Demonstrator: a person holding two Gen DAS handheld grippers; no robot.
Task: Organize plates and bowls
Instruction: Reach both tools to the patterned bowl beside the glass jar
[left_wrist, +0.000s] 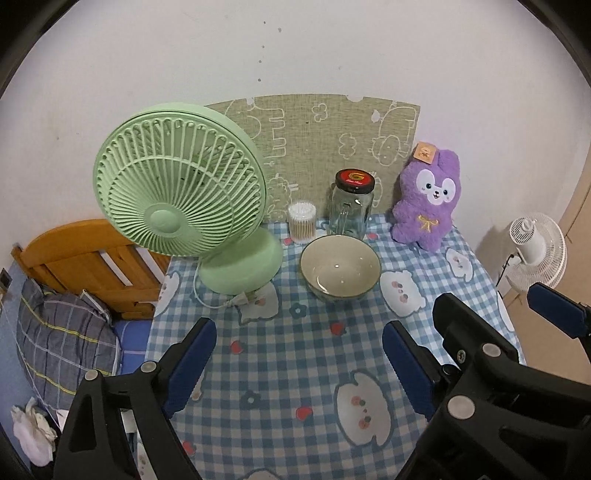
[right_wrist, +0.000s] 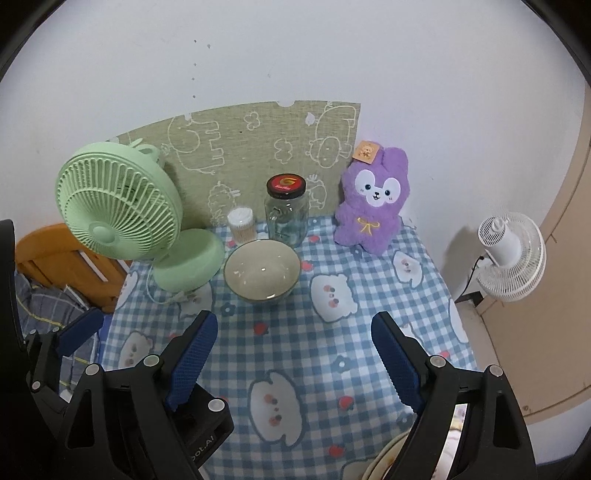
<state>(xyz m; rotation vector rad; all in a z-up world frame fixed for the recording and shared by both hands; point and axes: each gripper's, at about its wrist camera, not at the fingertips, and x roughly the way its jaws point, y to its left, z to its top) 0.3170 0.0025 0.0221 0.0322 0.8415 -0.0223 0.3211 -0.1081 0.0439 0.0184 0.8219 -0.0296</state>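
A cream bowl (left_wrist: 340, 266) with a dark rim stands upright and empty on the blue checked tablecloth (left_wrist: 288, 354), towards the back; it also shows in the right wrist view (right_wrist: 262, 269). My left gripper (left_wrist: 299, 347) is open and empty, above the cloth in front of the bowl. My right gripper (right_wrist: 293, 343) is open and empty, also in front of the bowl. The right gripper (left_wrist: 498, 317) shows at the right of the left wrist view. A pale plate rim (right_wrist: 380, 461) peeks in at the bottom edge of the right wrist view.
A green desk fan (left_wrist: 184, 195) stands left of the bowl. A cotton-swab tub (left_wrist: 302, 222), a glass jar with a red lid (left_wrist: 351, 206) and a purple plush toy (left_wrist: 428, 195) line the back. A white fan (right_wrist: 511, 254) stands beyond the table's right edge. A bed (left_wrist: 74, 295) lies left.
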